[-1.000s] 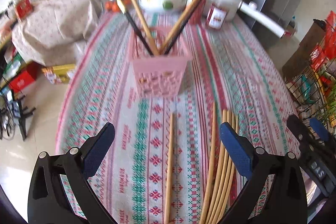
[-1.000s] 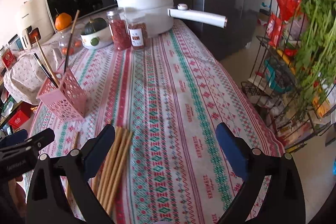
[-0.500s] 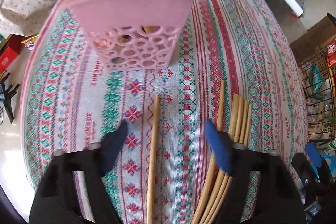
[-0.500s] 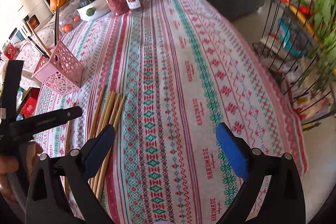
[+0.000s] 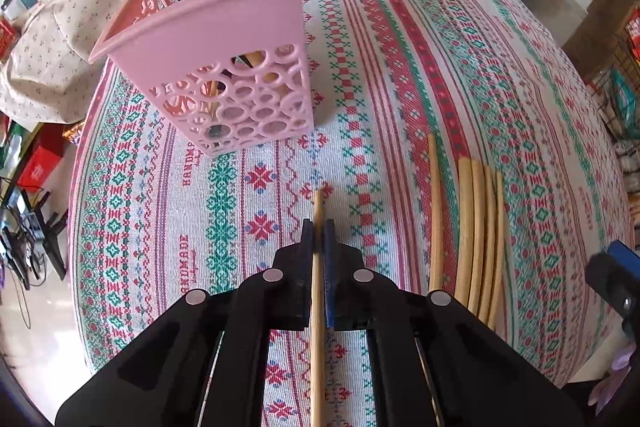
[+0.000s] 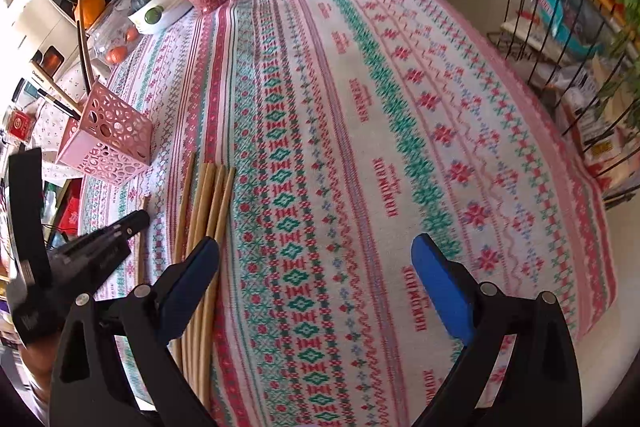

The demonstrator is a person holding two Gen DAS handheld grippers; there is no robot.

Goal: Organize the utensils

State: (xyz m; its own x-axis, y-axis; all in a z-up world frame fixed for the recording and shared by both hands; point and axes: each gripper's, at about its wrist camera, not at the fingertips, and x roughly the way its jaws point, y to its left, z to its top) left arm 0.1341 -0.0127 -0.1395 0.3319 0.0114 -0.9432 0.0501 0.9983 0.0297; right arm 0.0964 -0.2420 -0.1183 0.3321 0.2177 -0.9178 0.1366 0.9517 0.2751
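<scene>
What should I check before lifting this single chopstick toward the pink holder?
1. Left gripper shut on the single chopstick: ok, pads on both sides.
2. Only one stick in the jaws: ok; the chopstick bundle lies apart on the tablecloth.
3. Grip position along the stick: near its far tip, so it may droop; not ok.
4. Pink holder upright with room: ok, though several utensils lean inside.
5. Right gripper out of the way: ok, open, one finger over the bundle.
6. Whether the stick is off the cloth: cannot tell.
</scene>
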